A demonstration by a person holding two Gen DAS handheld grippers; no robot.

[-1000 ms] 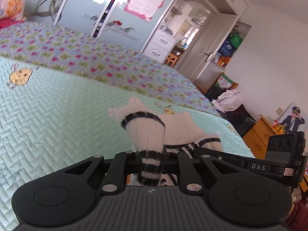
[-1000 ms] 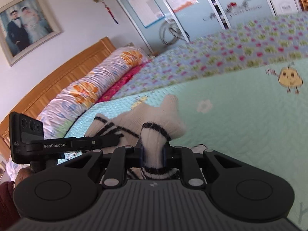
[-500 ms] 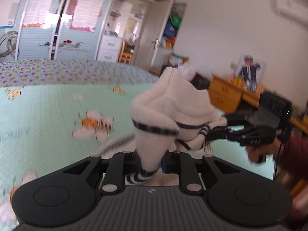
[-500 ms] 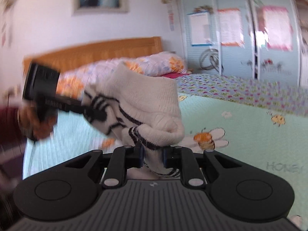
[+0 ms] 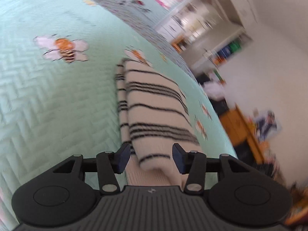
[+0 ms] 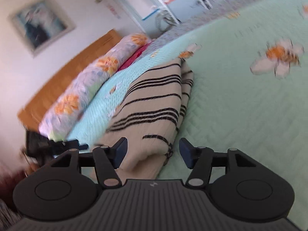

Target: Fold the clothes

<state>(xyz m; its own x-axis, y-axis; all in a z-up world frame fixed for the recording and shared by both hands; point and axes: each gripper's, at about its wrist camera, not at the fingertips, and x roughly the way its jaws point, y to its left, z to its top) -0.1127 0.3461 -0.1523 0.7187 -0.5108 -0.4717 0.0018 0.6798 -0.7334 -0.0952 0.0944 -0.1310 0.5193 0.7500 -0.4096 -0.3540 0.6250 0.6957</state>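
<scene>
Both grippers have let go since half a second ago, when each was clamped on a bunched end of the striped sweater and held it up off the bed; now the left gripper (image 5: 149, 157) stands with its jaws apart over the near edge of the sweater (image 5: 154, 104), nothing between them, and the right gripper (image 6: 153, 153) is likewise spread wide above the garment's near right corner; the sweater (image 6: 150, 104) lies flat on the mint quilted bedspread (image 5: 57, 100), doubled over with a second layer showing along its left edge in the left view. To finish this step well, I would judge, lift both grippers straight up and clear so the soft knit is not dragged, then check that the edges line up before any further fold. No writing can be read now; the posters on the far wardrobe (image 6: 154, 5) are too blurred, and the grippers show only a small embossed mark.
</scene>
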